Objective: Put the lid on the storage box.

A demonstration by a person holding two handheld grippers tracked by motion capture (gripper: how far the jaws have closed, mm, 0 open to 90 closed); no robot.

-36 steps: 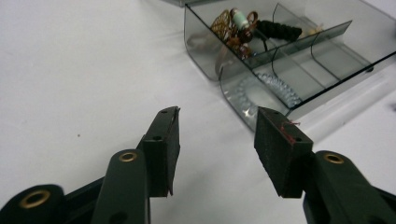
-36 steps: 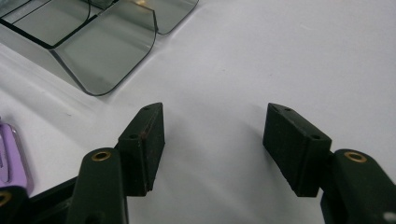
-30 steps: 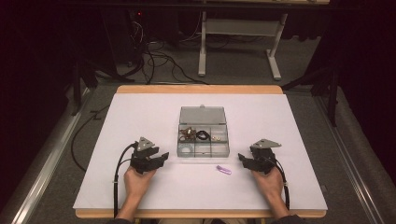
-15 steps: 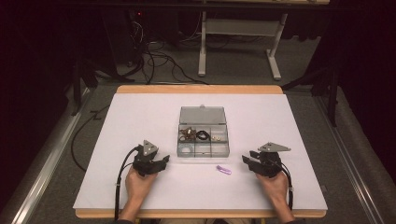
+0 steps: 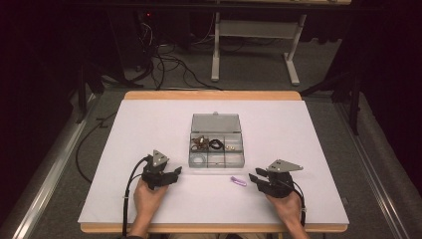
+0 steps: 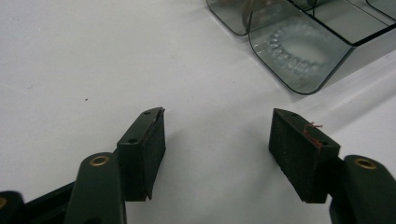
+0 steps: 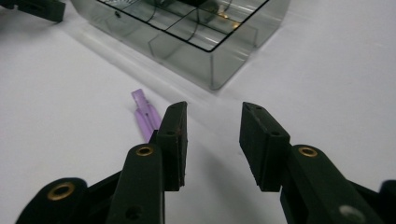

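White table cover, floor cables, metal frame

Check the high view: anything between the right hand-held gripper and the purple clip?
Nothing: in the high view only bare white table cover separates the right hand-held gripper from the purple clip; its jaws, just closing, hold nothing.

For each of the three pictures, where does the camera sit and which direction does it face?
High view: above the person's side, facing forward and down on the table; both hands, left gripper and right gripper show.
Left gripper view: rides the left gripper, looking along its open jaws to the compartment box.
Right gripper view: rides the right gripper, looking past its jaws to the purple piece.
Shared: the box appears in all three.
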